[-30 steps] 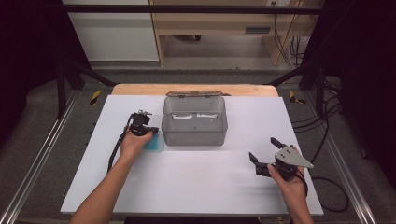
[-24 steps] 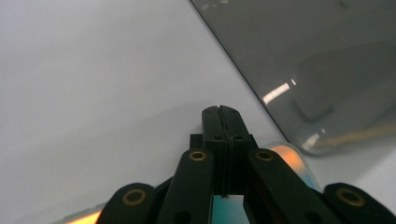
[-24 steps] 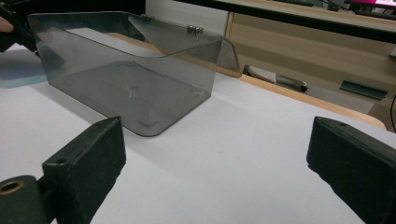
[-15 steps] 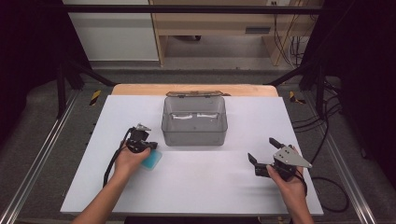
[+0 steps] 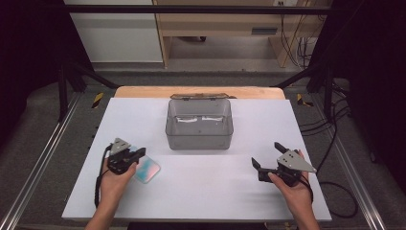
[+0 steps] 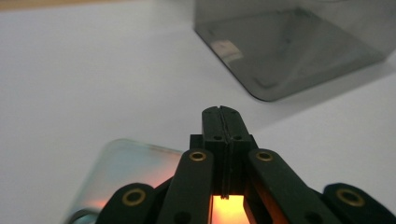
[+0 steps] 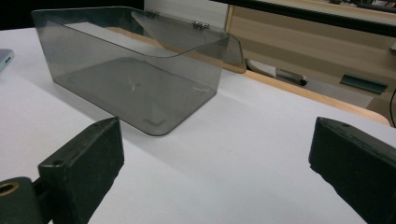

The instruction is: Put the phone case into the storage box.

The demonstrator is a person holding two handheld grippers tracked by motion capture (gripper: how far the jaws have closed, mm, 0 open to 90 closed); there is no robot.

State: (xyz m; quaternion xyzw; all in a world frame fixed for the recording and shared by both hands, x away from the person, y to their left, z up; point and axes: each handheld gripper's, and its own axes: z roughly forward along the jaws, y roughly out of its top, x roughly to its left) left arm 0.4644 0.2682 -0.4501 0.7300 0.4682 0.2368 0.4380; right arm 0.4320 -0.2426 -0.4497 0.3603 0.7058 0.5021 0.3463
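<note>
White tabletop (image 5: 201, 191), dark surroundings. Left gripper (image 5: 135, 156) has its jaws pressed together with nothing between them; a pale blue soap bar (image 5: 147, 169) lies just beside and under its tips. Right gripper (image 5: 266, 155) stands wide and empty, the clear box (image 5: 199, 125) ahead of it. Judgement: spread the left jaws, straddle the bar's 2 long edges squarely, then close.

box (image 5: 199, 125): smoky clear plastic, glossy | table (image 5: 201, 191): matt white
</note>
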